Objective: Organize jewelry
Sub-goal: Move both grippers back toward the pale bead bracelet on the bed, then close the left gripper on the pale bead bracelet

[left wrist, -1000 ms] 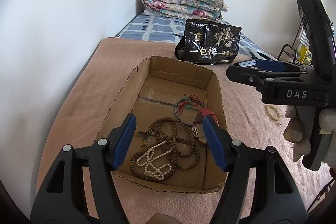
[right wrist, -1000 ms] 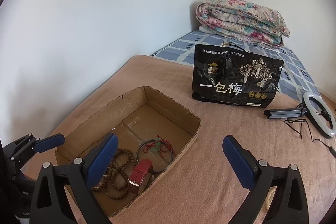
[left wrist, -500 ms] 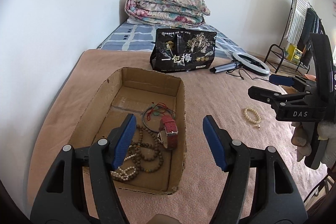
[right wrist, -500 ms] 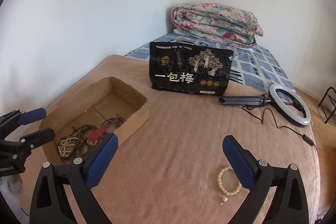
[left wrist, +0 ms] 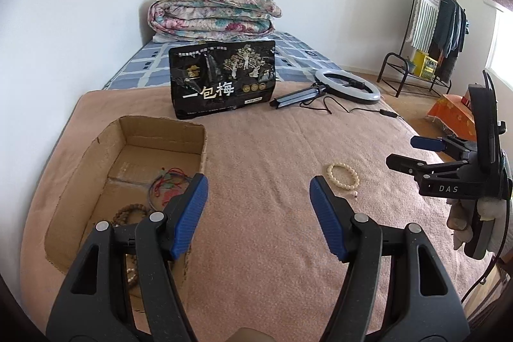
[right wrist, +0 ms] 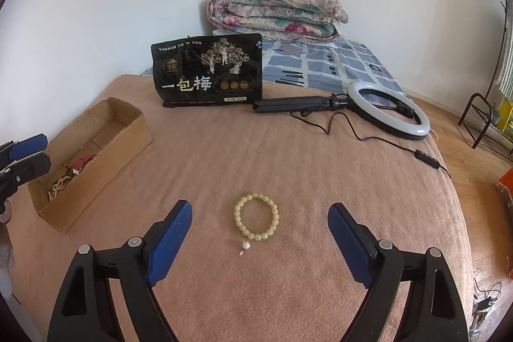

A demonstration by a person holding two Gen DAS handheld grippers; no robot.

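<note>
The cream bead bracelet [right wrist: 256,217] lies flat on the bed's pink blanket [right wrist: 288,162], with a small pearl piece [right wrist: 245,246] just beside it; both are well apart from the cardboard box [right wrist: 96,169] where the other jewelry already sits. I judge I'm on the pickup step for this bracelet. My right hand-held gripper [right wrist: 259,249] is above it, jaws closing but nothing between the pads yet. My left hand-held gripper [left wrist: 258,213] hangs open and empty near the box. Next I need to drop lower and pinch one side of the bead ring; the loose pearl may need its own trip.
</note>
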